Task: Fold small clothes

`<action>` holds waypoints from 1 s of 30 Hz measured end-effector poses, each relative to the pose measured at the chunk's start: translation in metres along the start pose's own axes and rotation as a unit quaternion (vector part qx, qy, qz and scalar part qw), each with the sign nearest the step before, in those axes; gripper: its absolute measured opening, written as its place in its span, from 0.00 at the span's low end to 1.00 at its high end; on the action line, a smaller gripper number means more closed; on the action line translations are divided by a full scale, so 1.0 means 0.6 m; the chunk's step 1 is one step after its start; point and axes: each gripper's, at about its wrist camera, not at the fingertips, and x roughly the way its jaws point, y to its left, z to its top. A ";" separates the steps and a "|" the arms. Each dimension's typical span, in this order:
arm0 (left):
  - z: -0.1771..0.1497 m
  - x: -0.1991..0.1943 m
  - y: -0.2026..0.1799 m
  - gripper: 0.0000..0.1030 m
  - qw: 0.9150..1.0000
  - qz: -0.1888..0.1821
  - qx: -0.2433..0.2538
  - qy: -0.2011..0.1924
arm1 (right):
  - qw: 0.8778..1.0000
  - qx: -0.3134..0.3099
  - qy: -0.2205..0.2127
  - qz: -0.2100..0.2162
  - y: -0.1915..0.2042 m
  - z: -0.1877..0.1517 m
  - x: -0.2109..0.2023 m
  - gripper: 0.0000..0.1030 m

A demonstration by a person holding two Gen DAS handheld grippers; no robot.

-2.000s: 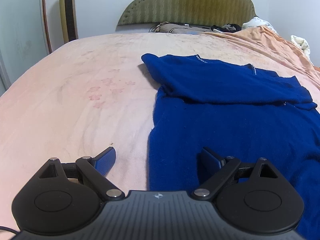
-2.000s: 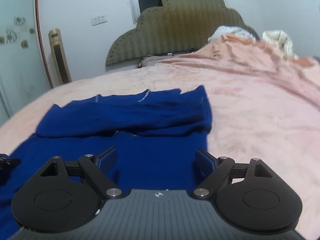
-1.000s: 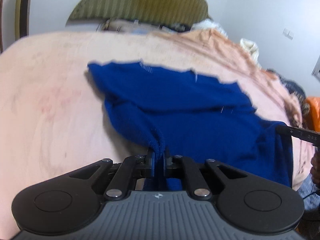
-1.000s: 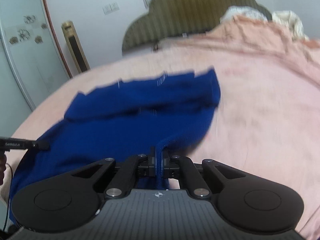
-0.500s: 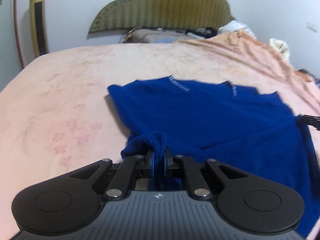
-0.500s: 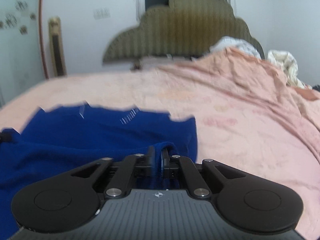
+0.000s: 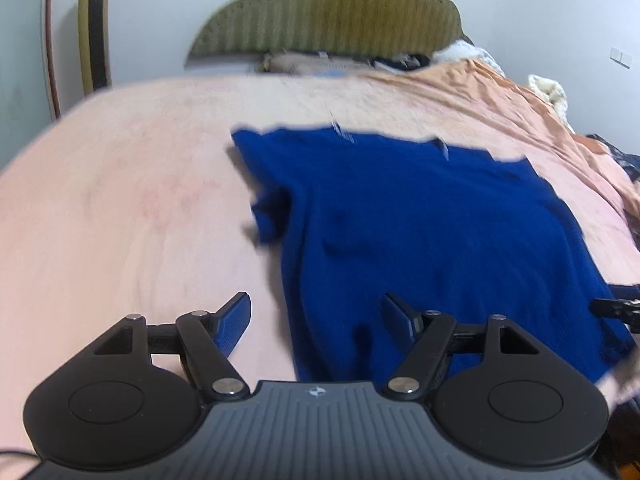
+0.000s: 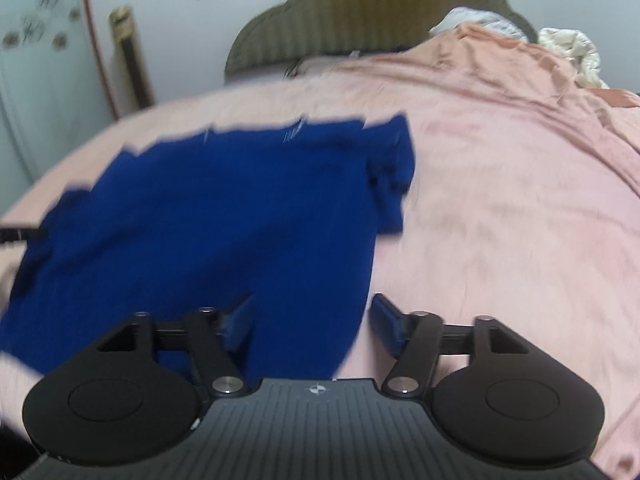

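Now both spread, just opened: left tongs (image 7: 316, 316) and right tongs (image 8: 312, 320) above the blue garment (image 7: 420, 232) on the bed (image 7: 120, 200), pinching nothing.

Both wrist views are smeared by motion blur. The far hem of the blue garment (image 7: 420, 216) reads as a ragged, streaked line, and small pale marks along it are too blurred to identify. Its near edge is hidden behind the left gripper's body in the left view and behind the right gripper's body in the right view. Items heaped by the headboard (image 7: 340, 12) cannot be made out. The bed (image 8: 520, 200) runs off the picture's edges.
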 end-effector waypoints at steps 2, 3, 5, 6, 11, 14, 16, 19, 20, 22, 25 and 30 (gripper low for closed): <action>-0.022 0.002 0.004 0.70 0.999 -0.024 -0.014 0.030 | 1.000 -0.026 -0.001 -0.009 0.009 -0.023 -0.016 0.71; -0.033 -0.001 0.005 0.70 0.999 -0.031 -0.018 0.035 | 0.999 -0.030 0.000 -0.011 0.011 -0.029 -0.025 0.71; -0.049 -0.017 -0.006 0.70 0.999 -0.029 0.006 0.028 | 1.000 -0.006 0.004 0.001 0.003 -0.034 -0.042 0.72; -0.053 -0.022 -0.011 0.69 0.999 -0.036 0.011 0.030 | 1.000 0.013 0.004 0.015 -0.001 -0.035 -0.050 0.72; -0.064 -0.030 -0.018 0.68 0.995 -0.090 -0.014 0.034 | 0.989 0.103 0.012 0.109 -0.014 -0.047 -0.065 0.60; -0.067 -0.030 -0.008 0.53 0.995 -0.086 -0.043 0.026 | 0.986 0.130 0.002 0.104 -0.018 -0.057 -0.067 0.45; -0.069 -0.030 -0.002 0.43 0.994 -0.083 -0.061 0.024 | 0.986 0.135 0.000 0.096 -0.020 -0.058 -0.067 0.38; -0.070 -0.031 0.001 0.22 0.994 -0.072 -0.074 0.025 | 0.990 0.116 -0.002 0.075 -0.014 -0.060 -0.066 0.23; -0.069 -0.030 -0.001 0.10 0.994 -0.076 -0.078 0.028 | 0.992 0.106 -0.004 0.066 -0.010 -0.060 -0.065 0.18; -0.071 -0.035 -0.004 0.09 0.993 -0.080 -0.081 0.026 | 0.994 0.092 -0.009 0.060 -0.003 -0.060 -0.065 0.12; -0.069 -0.052 -0.015 0.09 0.996 -0.070 -0.063 0.009 | 0.995 0.075 -0.024 0.054 0.010 -0.057 -0.074 0.11; -0.048 -0.105 -0.013 0.08 0.994 -0.089 -0.050 -0.027 | 0.994 0.057 -0.057 0.071 0.014 -0.032 -0.112 0.10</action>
